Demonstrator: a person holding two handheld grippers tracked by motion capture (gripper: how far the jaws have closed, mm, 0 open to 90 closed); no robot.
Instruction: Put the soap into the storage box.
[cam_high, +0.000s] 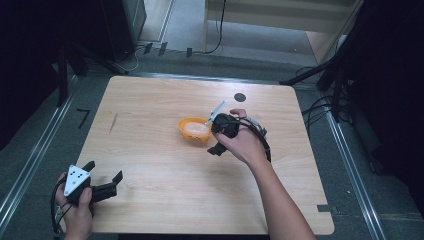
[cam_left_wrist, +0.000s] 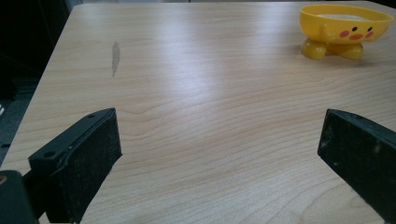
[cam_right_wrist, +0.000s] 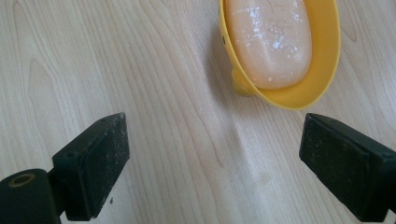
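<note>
I hold my right gripper (cam_high: 216, 142) over the middle of the table (cam_high: 165, 200), just beside the yellow soap dish (cam_high: 192, 131), with its jaws spread wide and nothing between them. In the right gripper view the pale orange soap bar (cam_right_wrist: 270, 39) lies in the dish, which sits ahead of the jaws and a little toward one of them, near but not touching. I judge this to be the approach step: the soap has yet to be gripped, or the dish taken by its rim (cam_right_wrist: 299, 100). The next move calls for carrying the open jaws forward and across until they straddle the soap, then lowering and closing gently, since the bar looks slick and could slide out of a hard pinch. My right forearm reaches diagonally in from the near edge, wrist bent so the gripper points down at the tabletop. My left gripper (cam_high: 107, 186) rests low at the near left corner, well apart from the dish, jaws also wide apart and empty, aimed across the bare wood toward it.
</note>
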